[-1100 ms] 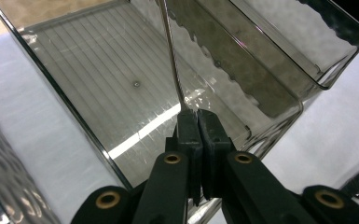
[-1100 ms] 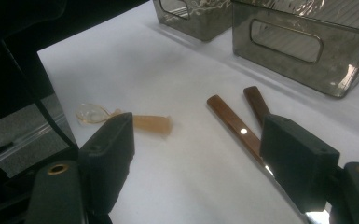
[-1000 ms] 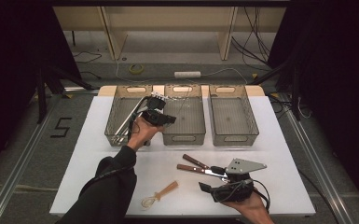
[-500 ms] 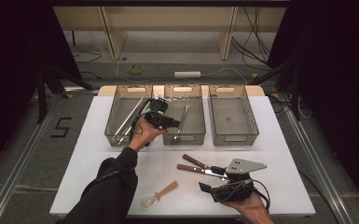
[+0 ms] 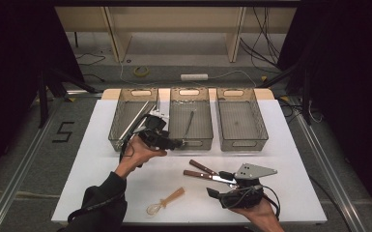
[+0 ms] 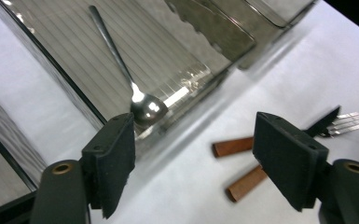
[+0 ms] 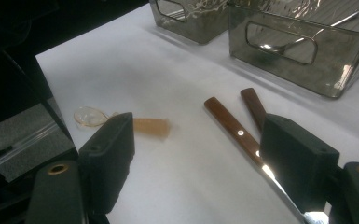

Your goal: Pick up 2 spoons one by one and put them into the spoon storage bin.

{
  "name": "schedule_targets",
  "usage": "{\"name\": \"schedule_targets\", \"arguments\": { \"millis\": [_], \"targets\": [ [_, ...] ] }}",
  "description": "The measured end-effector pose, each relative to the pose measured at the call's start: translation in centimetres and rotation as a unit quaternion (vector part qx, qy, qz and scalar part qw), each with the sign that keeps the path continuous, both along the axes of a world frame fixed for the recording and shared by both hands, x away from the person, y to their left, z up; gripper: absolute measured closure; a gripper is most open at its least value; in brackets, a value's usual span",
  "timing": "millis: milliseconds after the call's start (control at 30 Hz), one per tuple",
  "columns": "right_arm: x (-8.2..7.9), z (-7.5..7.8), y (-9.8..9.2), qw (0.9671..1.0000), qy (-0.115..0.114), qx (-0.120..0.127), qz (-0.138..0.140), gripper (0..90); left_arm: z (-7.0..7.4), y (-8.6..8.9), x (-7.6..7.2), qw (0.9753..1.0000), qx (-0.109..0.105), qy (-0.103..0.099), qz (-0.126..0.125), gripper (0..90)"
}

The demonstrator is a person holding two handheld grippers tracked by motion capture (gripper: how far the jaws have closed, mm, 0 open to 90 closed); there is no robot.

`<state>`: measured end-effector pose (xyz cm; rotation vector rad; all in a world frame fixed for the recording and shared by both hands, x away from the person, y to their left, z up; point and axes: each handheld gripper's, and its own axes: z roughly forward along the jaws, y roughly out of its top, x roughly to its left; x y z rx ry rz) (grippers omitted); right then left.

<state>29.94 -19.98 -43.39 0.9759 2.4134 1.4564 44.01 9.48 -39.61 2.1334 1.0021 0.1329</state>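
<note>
A white table (image 5: 101, 159) is carrying three smoky clear bins in a row at its far side: the left bin (image 5: 121, 121), the middle bin (image 5: 176, 133) and the right bin (image 5: 241, 123). In the middle bin a metal spoon (image 6: 144, 106) is lying, bowl against the near wall. The left gripper (image 5: 171, 142) is hovering just in front of that wall with its jaws standing wide apart and nothing between them (the spoon sits just beyond them in the left gripper view). Nearer the person, two brown-handled utensils (image 5: 200, 170) are lying side by side on the table, and the right gripper (image 5: 222, 186) is resting by them, jaws also spread and gripping nothing. A small amber plastic spoon (image 5: 166, 200) is lying apart, to their left.
</note>
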Motion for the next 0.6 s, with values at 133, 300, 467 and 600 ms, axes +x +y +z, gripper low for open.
{"name": "schedule_targets", "arguments": {
  "millis": [133, 300, 467, 600],
  "targets": [
    [0.0, 0.0, 0.0, 1.0000, 0.000, -0.002, 0.000, 27.5, 0.3, 0.5, -1.0, 0.9999, 0.001, -0.010, 0.001, 26.3],
    [0.0, 0.0, -0.1, 1.0000, -0.001, -0.002, 0.000, 27.6, 0.2, 0.7, -2.5, 0.9998, 0.010, -0.010, -0.011, 23.2],
    [0.0, -0.1, -0.2, 1.0000, 0.000, -0.004, 0.000, 27.6, 0.1, 1.1, -3.8, 0.9997, 0.013, -0.013, -0.019, 20.8],
    [0.0, -0.1, -0.1, 1.0000, -0.001, -0.005, 0.001, 27.6, 0.0, 0.9, -4.6, 0.9994, 0.018, -0.013, -0.027, 20.4]
  ]
}}
